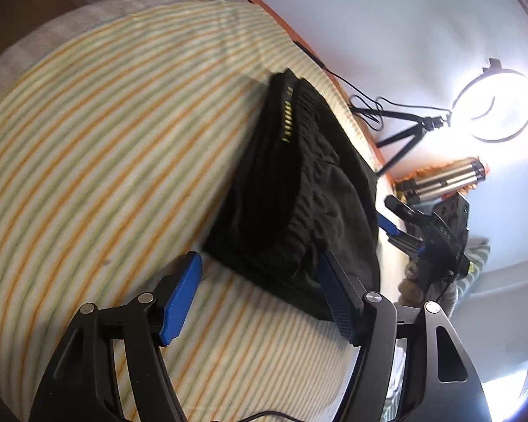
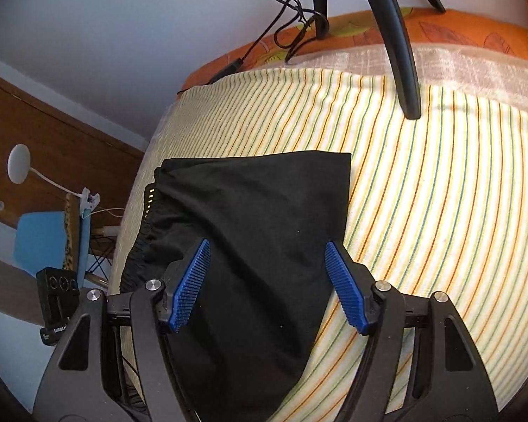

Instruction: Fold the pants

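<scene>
Black pants [image 2: 257, 232] folded in bundle on striped bed [image 2: 440, 193]. Right tongs [image 2: 267, 256] spread, directly over bundle, nearer. Left tongs [image 1: 260, 263] spread, empty; bundle just ahead, long axis running away toward waistband [image 1: 292, 112].

Left gripper [image 1: 260, 281]: black frame w/ triangular cut-outs, round silver screws at the pivots, ribbed blue pads [image 1: 181, 299] on the inner side of each finger. Right gripper [image 2: 267, 274]: same build, black arms, silver screws, blue ribbed pads [image 2: 190, 285]. Beside the left tool, a hand [image 1: 413, 279] on the other gripper's black body; sleeve [image 1: 475, 256] is green-grey striped.
</scene>
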Tool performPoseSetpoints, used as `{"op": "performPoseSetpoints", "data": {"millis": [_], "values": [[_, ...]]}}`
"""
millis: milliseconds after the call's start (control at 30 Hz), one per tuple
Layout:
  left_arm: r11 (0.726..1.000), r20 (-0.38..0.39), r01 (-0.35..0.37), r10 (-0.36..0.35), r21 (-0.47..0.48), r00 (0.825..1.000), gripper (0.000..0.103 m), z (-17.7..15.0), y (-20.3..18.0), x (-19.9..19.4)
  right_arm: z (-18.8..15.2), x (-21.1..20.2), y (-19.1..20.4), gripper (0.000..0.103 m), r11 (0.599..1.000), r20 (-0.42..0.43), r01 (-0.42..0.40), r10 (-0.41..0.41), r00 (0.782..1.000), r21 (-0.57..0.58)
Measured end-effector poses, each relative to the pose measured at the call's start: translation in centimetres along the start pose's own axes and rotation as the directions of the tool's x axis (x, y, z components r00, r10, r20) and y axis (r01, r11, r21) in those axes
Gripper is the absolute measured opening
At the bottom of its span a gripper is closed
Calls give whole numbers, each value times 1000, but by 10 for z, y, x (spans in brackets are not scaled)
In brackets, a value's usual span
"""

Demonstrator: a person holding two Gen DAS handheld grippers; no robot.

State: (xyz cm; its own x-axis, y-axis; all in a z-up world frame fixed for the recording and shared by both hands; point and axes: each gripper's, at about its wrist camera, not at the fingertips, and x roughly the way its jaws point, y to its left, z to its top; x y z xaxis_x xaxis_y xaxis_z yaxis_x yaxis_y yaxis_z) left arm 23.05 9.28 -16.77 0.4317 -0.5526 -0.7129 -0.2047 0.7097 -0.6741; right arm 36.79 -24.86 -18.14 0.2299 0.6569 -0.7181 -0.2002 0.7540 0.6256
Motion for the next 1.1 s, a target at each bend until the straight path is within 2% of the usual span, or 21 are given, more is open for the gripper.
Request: {"op": "performPoseSetpoints", "data": {"millis": [100, 200, 400, 600, 667, 733, 800, 833, 867, 967, 1100], "values": [[999, 9, 28, -28, -43, 1000, 70, 2, 6, 0, -2, -2, -5, 71, 1000, 0, -18, 18, 1000, 14], [999, 29, 37, -37, -34, 999, 81, 6, 0, 4, 0, -2, -12, 71, 998, 10, -51, 51, 999, 46], [999, 43, 36, -35, -4, 998, 82, 7, -12, 13, 6, 1, -19, 71, 992, 37, -95, 92, 995, 83], [994, 75, -53, 46, 94, 996, 82, 0, -31, 20, 11, 2, -27, 73, 979, 69, -154, 146, 987, 133], [987, 91, -93, 81, 129, 993, 77, -2, -35, 20, 12, 0, -28, 73, 980, 86, -145, 134, 987, 137], [981, 110, -133, 118, 143, 987, 50, -4, -35, 20, 13, -3, -26, 73, 984, 98, -125, 113, 989, 124], [986, 112, -125, 113, 110, 987, 36, -1, -27, 18, 15, -2, -27, 73, 986, 96, -117, 106, 990, 118], [989, 109, -113, 102, 96, 989, 33, 0, -23, 18, 15, -1, -28, 73, 988, 89, -98, 87, 992, 123], [991, 106, -103, 93, 89, 990, 32, 1, -19, 17, 15, -2, -29, 68, 988, 90, -84, 72, 993, 130], [992, 106, -94, 84, 90, 991, 31, 1, -17, 16, 13, -11, -27, 68, 994, 83, -17, 7, 997, 112], [992, 106, -90, 81, 89, 991, 30, 2, -15, 14, 14, -7, -30, 68, 995, 54, -32, 27, 998, 99]]}}
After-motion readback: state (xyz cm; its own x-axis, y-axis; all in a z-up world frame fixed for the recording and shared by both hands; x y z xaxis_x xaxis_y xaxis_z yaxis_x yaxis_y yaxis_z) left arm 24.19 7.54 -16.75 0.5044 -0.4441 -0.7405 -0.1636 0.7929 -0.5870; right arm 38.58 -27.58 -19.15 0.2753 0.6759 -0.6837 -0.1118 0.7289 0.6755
